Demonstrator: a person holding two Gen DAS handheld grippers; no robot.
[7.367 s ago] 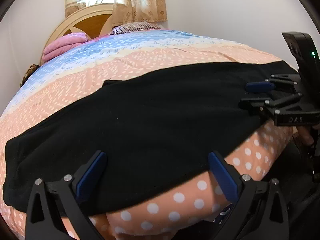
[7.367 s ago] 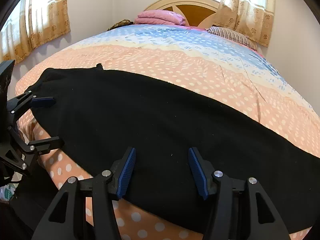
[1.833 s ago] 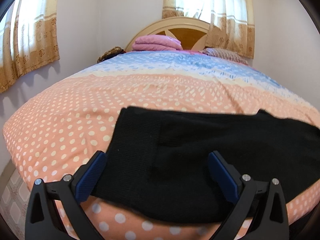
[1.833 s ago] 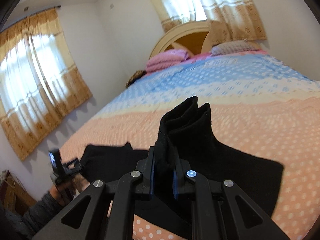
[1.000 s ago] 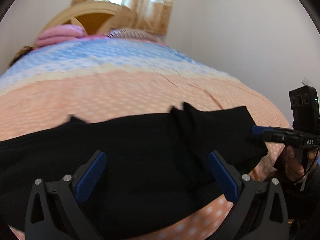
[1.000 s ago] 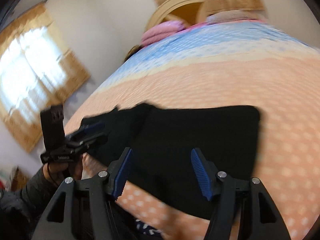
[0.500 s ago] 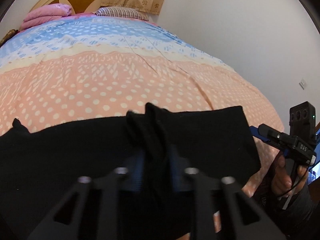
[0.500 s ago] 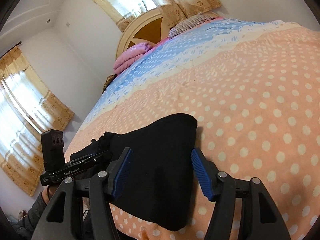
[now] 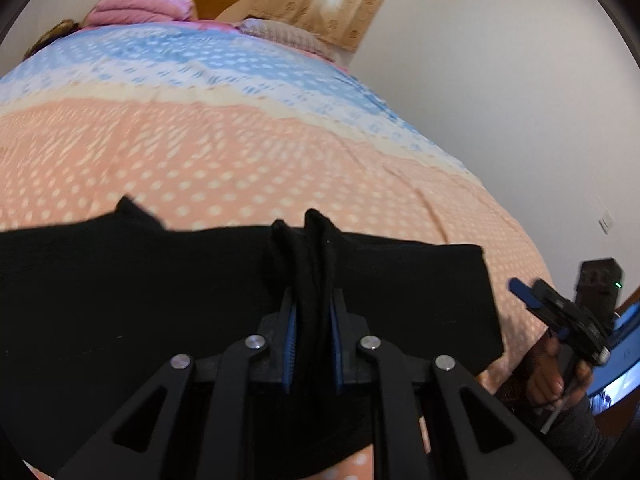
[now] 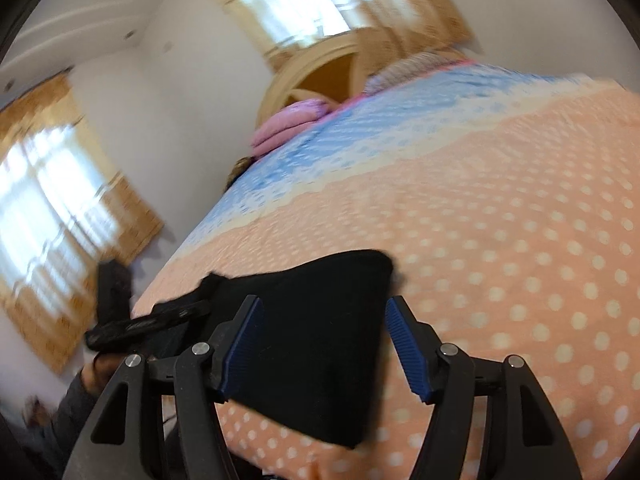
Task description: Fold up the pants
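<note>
On the polka-dot bed [image 9: 280, 152], black pants [image 9: 120, 280] lie along the near edge. Left gripper [image 9: 312, 320] pinches a bunched ridge; right gripper [image 10: 324, 344] hovers released. Thick bunch may slip, spoiling the fold.

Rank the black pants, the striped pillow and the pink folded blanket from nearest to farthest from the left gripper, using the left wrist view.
1. Black pants: pinched in the left gripper.
2. Striped pillow: far end of the bed, right of centre.
3. Pink folded blanket: by the headboard, left; about as far as the pillow, too close to call.

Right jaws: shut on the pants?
No. The right gripper is open, its blue pads apart on either side of the pants, gripping nothing.
</note>
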